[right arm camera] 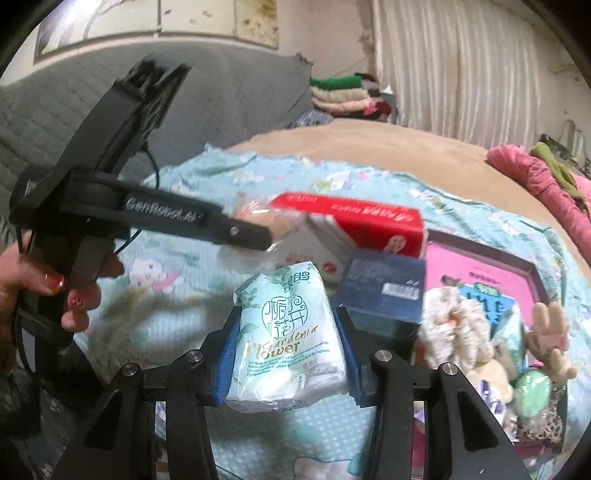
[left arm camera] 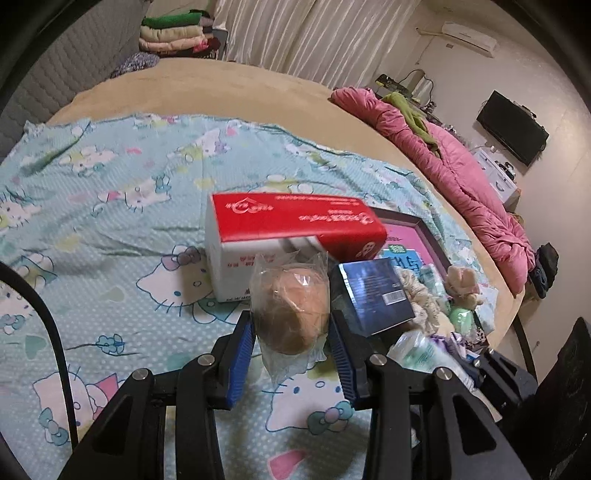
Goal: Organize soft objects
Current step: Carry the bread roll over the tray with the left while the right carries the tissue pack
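My left gripper [left arm camera: 291, 332] is shut on a tan round sponge in a clear wrapper [left arm camera: 291, 314], held above the patterned sheet. In the right wrist view that same gripper [right arm camera: 255, 230] reaches in from the left, a person's hand [right arm camera: 48, 291] on its grip. My right gripper [right arm camera: 288, 343] is shut on a pale green tissue pack marked "Gardenia Flower" [right arm camera: 288, 332], lifted off the bed. Behind both stand a red and white tissue box [left arm camera: 291, 225] and a dark blue box [left arm camera: 373, 291]. Fluffy scrunchies [right arm camera: 454, 328] and a green egg-shaped thing [right arm camera: 532, 391] lie in a heap at the right.
A pink-lined tray [right arm camera: 487, 266] holds small items at the right. The light blue cartoon sheet [left arm camera: 110, 206] covers the tan bed. A pink quilt [left arm camera: 461, 173] lies along the far right edge. Folded clothes [left arm camera: 177, 33] are stacked at the head of the bed.
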The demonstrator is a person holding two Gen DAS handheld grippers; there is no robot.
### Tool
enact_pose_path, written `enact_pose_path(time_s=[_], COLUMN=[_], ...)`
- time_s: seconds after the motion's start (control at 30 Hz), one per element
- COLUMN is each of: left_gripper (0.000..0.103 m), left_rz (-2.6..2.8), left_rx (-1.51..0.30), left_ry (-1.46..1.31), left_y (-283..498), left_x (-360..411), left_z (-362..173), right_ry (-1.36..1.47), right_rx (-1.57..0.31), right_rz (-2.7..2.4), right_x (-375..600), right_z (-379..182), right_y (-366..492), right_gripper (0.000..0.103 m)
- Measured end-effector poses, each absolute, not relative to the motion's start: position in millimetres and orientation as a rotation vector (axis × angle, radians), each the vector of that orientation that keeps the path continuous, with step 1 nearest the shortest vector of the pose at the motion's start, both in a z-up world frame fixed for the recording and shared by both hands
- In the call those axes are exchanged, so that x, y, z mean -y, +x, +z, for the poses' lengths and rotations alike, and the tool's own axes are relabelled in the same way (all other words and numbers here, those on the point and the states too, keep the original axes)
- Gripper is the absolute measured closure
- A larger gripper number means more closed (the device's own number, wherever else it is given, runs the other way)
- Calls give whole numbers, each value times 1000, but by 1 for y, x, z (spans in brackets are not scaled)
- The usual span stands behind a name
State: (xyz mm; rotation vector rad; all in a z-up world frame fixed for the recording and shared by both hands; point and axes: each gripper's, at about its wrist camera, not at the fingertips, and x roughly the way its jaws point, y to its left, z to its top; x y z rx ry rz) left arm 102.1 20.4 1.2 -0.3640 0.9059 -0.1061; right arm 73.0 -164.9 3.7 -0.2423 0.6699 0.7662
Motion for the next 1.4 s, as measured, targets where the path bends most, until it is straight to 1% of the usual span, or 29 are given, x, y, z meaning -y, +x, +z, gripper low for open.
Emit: enact_pose_path(time_s=[0.3,0.7,1.0,1.4], left_gripper=[62,62,62,62], left_rz=[-122,-176,-214,-258], left_rx=[-883,-882,-896,-954], left_ry=[-284,-161,-81,-22], left_y=[98,108,126,149], left_x=[17,85,135,183], left_z=[31,57,63,43], right_ry=[-107,52,170,244], right_rx=[-601,-550,-538,-535], right_rz=[633,464,351,264], right_x=[214,290,349,388], right_z=[34,52,52,48], right_y=[86,106,121,126], right_gripper=[54,54,54,54])
